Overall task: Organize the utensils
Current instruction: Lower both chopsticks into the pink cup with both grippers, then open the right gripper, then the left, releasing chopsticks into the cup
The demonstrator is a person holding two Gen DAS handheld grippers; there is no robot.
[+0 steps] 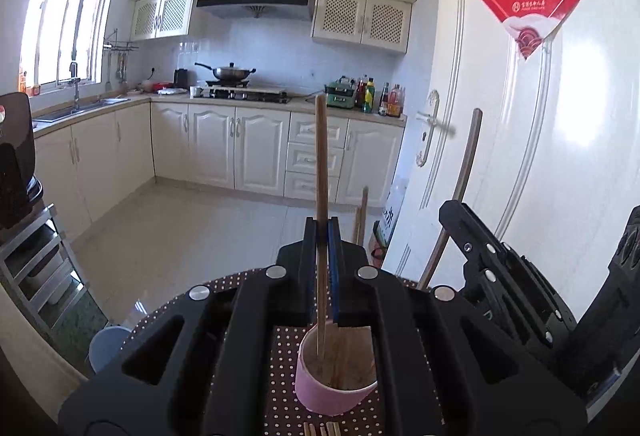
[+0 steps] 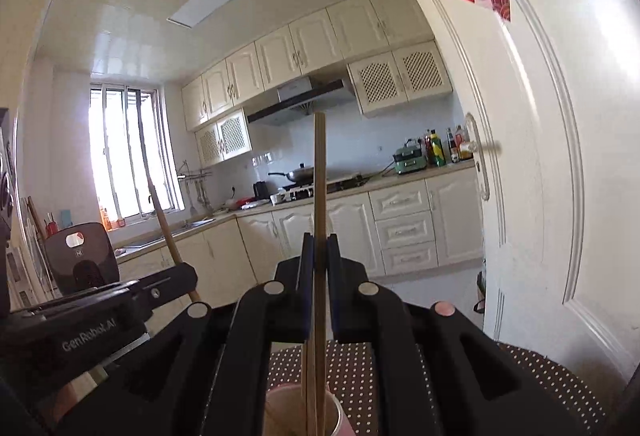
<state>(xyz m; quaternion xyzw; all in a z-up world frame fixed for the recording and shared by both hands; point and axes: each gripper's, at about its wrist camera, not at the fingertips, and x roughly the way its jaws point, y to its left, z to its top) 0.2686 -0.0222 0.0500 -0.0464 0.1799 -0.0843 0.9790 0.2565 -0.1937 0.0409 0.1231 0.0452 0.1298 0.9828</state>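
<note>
A pink cup (image 1: pixel 334 384) stands on a brown polka-dot tablecloth (image 1: pixel 280 376). My left gripper (image 1: pixel 322 226) is shut on a wooden chopstick (image 1: pixel 321 163) held upright, its lower end inside the cup. My right gripper (image 2: pixel 319 240) is shut on another upright chopstick (image 2: pixel 319 175) whose lower end is in the same cup (image 2: pixel 296 414). The right gripper's body (image 1: pixel 520 284) shows at the right in the left wrist view, with its chopstick (image 1: pixel 466 175). The left gripper's body (image 2: pixel 96 312) and its chopstick (image 2: pixel 164 224) show at the left in the right wrist view. More chopsticks (image 1: pixel 362 215) stand in the cup.
Several loose chopsticks (image 1: pixel 322 429) lie on the cloth in front of the cup. A white door (image 1: pixel 520 123) with a handle is close on the right. A metal rack (image 1: pixel 36 268) and a dark appliance (image 1: pixel 14 155) stand at the left. Kitchen counters lie beyond.
</note>
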